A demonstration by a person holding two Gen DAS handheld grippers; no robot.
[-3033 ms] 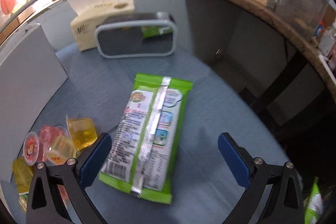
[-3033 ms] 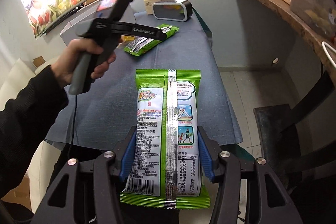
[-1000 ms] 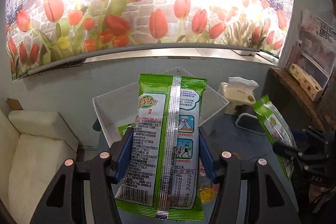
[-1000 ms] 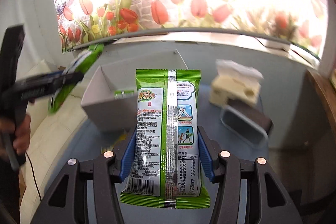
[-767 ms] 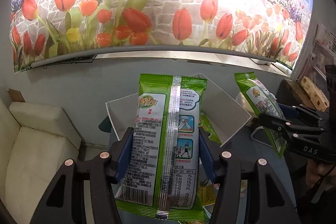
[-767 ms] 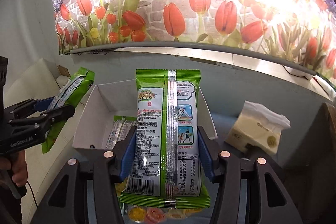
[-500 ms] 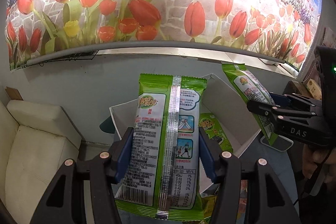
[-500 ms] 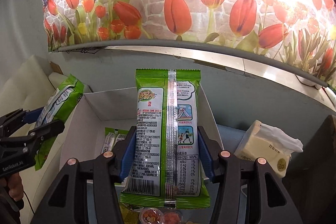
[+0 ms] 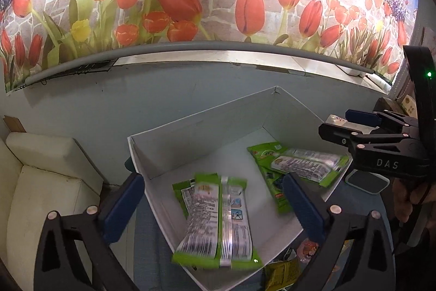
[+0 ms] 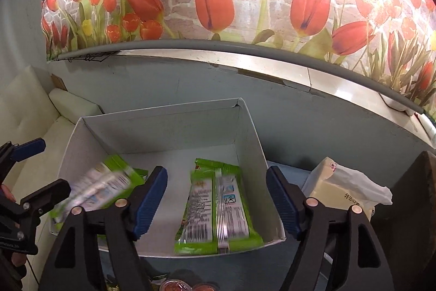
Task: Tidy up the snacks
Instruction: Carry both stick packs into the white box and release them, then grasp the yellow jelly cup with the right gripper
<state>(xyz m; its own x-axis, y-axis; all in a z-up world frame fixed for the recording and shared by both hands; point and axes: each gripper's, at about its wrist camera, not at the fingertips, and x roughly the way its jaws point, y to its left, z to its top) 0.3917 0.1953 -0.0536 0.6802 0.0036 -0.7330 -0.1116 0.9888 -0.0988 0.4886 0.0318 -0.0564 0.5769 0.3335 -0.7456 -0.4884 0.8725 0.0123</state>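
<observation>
A white cardboard box point(image 9: 196, 132) point(image 10: 163, 124) holds several green snack packets. In the left wrist view my left gripper point(image 9: 215, 198) is open above the box, and a green packet point(image 9: 218, 220) lies blurred below it at the box's near edge. In the right wrist view my right gripper point(image 10: 218, 195) is open above the box, with a green packet point(image 10: 218, 206) lying below it against the near wall. Other packets point(image 9: 302, 162) lie at the box's right side. A blurred packet point(image 10: 100, 187) shows at the box's left, near the left gripper's fingers point(image 10: 30, 149).
A tissue pack point(image 10: 346, 192) stands right of the box. Jelly cups point(image 10: 174, 285) and a yellow wrapper point(image 9: 280, 274) lie on the blue cloth in front of it. A white sofa point(image 9: 41, 176) is at the left. A tulip mural wall is behind.
Both grippers have opened and let go of their green packets, which have dropped into the white box. Both cameras have moved closer over the box.
</observation>
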